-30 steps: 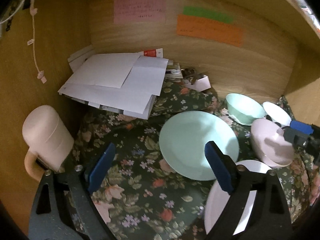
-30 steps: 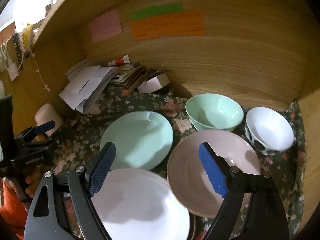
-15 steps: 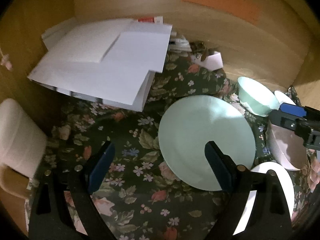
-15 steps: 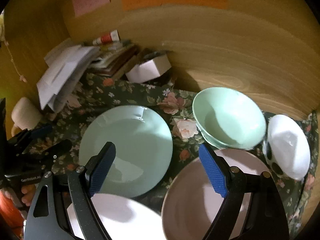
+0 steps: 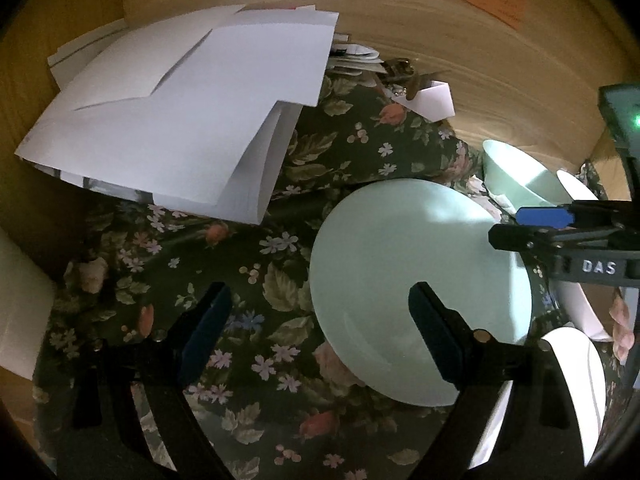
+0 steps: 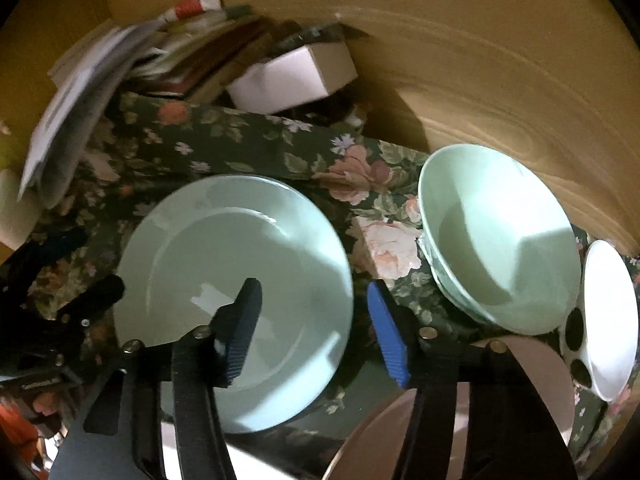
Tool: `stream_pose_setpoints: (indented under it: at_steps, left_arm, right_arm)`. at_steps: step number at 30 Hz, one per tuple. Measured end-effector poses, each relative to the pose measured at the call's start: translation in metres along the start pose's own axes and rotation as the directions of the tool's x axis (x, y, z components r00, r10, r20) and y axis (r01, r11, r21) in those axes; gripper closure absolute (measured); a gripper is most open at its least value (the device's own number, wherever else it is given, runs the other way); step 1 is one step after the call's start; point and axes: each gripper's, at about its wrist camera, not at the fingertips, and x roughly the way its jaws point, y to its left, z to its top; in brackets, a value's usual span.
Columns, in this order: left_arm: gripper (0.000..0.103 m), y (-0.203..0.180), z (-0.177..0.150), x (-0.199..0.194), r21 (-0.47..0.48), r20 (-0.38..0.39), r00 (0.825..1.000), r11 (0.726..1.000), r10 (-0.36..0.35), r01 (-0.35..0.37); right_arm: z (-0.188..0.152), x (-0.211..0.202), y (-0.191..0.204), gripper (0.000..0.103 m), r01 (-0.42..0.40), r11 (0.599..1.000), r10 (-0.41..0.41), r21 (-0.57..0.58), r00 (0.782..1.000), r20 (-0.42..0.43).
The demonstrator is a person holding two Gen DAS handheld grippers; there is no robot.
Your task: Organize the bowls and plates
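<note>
- The green plate (image 6: 234, 296) lies flat on the flowery cloth (image 6: 224, 136), near the middle of the dishes.
- The right gripper (image 6: 316, 330) is right at the plate's right edge. One blue finger is over the plate and the other is over the cloth, so the rim sits between them. Its jaws are closing, but the pads do not look like they are pressing on the rim yet.
- The left gripper (image 5: 320, 328) is at the plate's other side. Its jaws are wide apart and closing a little, with the left rim between them and nothing pinched.
- I think the right hand is closer to a grab.
- The right view shows the green bowl (image 6: 500, 240), the white spotted bowl (image 6: 608, 304) and the pink plate (image 6: 460, 420) well.
- The left view shows the big white papers (image 5: 180, 112) better, and the right gripper from the side.
</note>
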Motion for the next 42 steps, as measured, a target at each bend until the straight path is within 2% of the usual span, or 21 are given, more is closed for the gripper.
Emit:
stream_pose_setpoints:
  at_steps: [2, 5, 13, 17, 28, 30, 42]
  left_arm:
    - [0.022, 0.003, 0.0, 0.003, -0.004, -0.007, 1.0, 1.0, -0.003, 0.003]
    - [0.03, 0.006, 0.001, 0.007, -0.01, -0.019, 1.0, 1.0, -0.013, 0.013]
    - [0.041, 0.011, -0.002, 0.013, -0.027, -0.035, 0.998, 0.999, -0.045, 0.044]
    - [0.047, 0.015, -0.005, 0.014, -0.033, -0.038, 0.997, 0.997, -0.066, 0.065]
    - [0.056, 0.051, -0.022, 0.006, -0.085, -0.089, 0.994, 0.995, -0.067, 0.059]
    - [0.058, 0.057, -0.025, 0.007, -0.092, -0.11, 0.991, 0.994, -0.074, 0.064]
    - [0.059, 0.06, -0.032, 0.004, -0.057, -0.108, 0.99, 0.995, -0.089, 0.083]
  right_arm:
    - [0.002, 0.005, 0.0, 0.062, 0.006, 1.0, -0.006, -0.006, 1.0, -0.021]
    - [0.004, 0.013, 0.001, 0.063, 0.017, 1.0, -0.018, -0.009, 0.999, -0.047]
    - [0.003, 0.028, 0.004, 0.068, 0.029, 0.999, -0.033, -0.038, 0.994, -0.105]
    - [0.003, 0.028, 0.008, 0.071, -0.013, 1.0, 0.011, -0.017, 0.993, -0.117]
    - [-0.014, 0.034, 0.063, 0.071, -0.102, 0.993, 0.096, -0.052, 0.989, -0.117]
    - [-0.015, 0.034, 0.065, 0.071, -0.117, 0.992, 0.113, -0.039, 0.987, -0.111]
    - [-0.027, 0.041, 0.071, 0.065, -0.11, 0.994, 0.108, -0.019, 0.991, -0.077]
